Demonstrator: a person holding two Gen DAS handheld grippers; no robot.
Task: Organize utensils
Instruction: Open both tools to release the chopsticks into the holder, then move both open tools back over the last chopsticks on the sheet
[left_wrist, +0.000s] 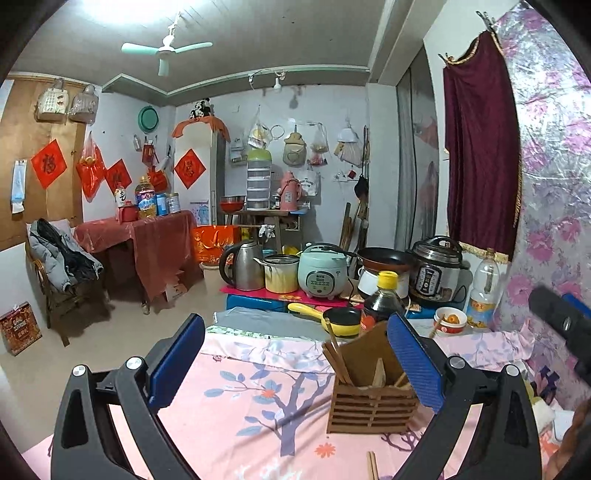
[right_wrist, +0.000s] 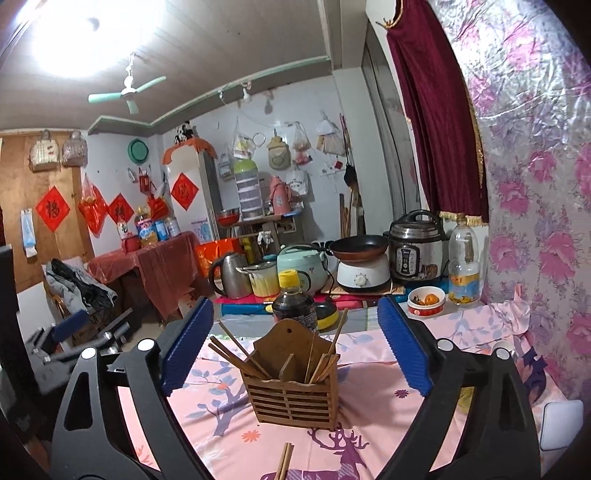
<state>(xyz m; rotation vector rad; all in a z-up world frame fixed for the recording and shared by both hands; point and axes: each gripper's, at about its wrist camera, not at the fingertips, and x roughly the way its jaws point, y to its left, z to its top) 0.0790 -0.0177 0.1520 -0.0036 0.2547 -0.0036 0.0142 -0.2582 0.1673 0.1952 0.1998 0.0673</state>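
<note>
Both grippers empty, jaws wide apart: left gripper (left_wrist: 295, 369), right gripper (right_wrist: 295, 350). Wooden holder (right_wrist: 290, 395) upright on pink cloth (right_wrist: 373, 395), chopsticks (right_wrist: 236, 356) leaning inside. Loose chopstick pair (right_wrist: 284, 463) flat, just in front of holder. Risks: thin sticks slipping from pads on pickup; jaw nudging light holder, tipping it

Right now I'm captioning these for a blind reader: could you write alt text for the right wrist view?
The open right gripper frames a slatted wooden utensil holder with chopsticks standing in it, on a pink floral cloth. Two more chopsticks lie on the cloth nearer the camera; kitchen appliances crowd the background.
</note>
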